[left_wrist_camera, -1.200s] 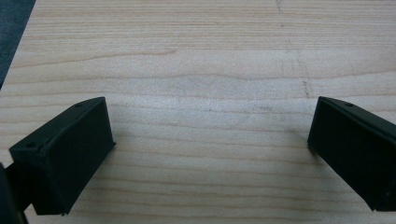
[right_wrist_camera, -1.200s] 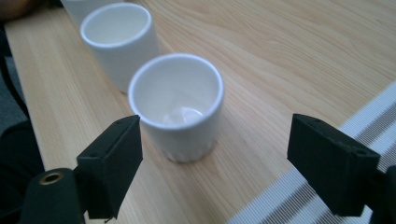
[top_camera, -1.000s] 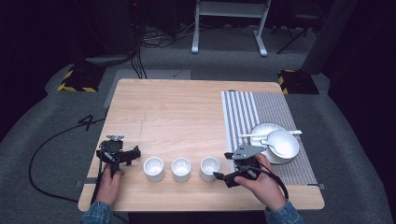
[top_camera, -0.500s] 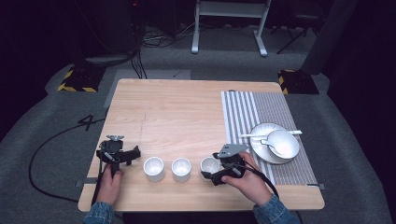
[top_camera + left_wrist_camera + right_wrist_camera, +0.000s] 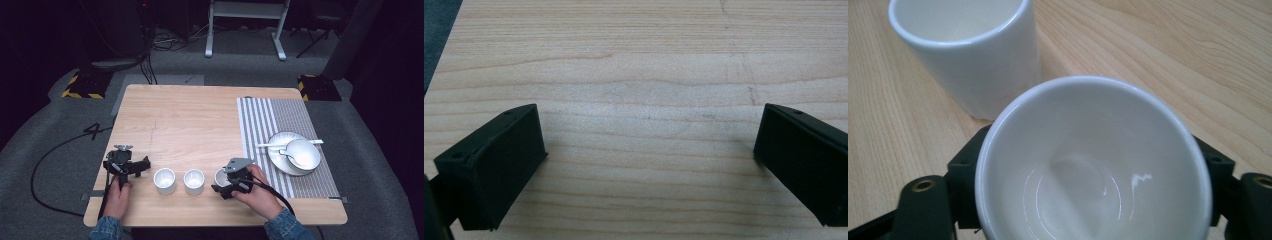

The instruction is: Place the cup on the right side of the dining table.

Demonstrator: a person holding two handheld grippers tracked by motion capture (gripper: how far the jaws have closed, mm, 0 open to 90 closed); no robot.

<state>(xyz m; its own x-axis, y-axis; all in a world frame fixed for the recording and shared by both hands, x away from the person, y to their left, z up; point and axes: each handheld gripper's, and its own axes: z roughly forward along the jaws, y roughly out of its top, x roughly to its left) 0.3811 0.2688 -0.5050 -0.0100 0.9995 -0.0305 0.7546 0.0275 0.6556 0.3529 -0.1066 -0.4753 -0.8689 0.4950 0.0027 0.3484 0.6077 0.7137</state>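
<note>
Three white cups stand in a row near the table's front edge: a left cup (image 5: 164,180), a middle cup (image 5: 194,181) and a right cup (image 5: 220,176). My right gripper (image 5: 223,184) is at the right cup. In the right gripper view this cup (image 5: 1093,165) sits between the two black jaws, which press on its sides, so the right gripper (image 5: 1093,160) is shut on it. The middle cup (image 5: 963,55) stands just beyond. To the left of the row, my left gripper (image 5: 144,166) rests open, and between its jaws (image 5: 649,150) there is bare wood.
A striped grey mat (image 5: 270,125) covers the right side of the wooden table (image 5: 190,120). On it lies a white plate (image 5: 280,162) bearing a white bowl (image 5: 302,152) and a spoon (image 5: 280,145). Cables trail from both grippers over the front edge.
My right gripper has moved left from beside the plate to the rightmost cup, which now sits between its jaws. The left gripper has stayed still.
</note>
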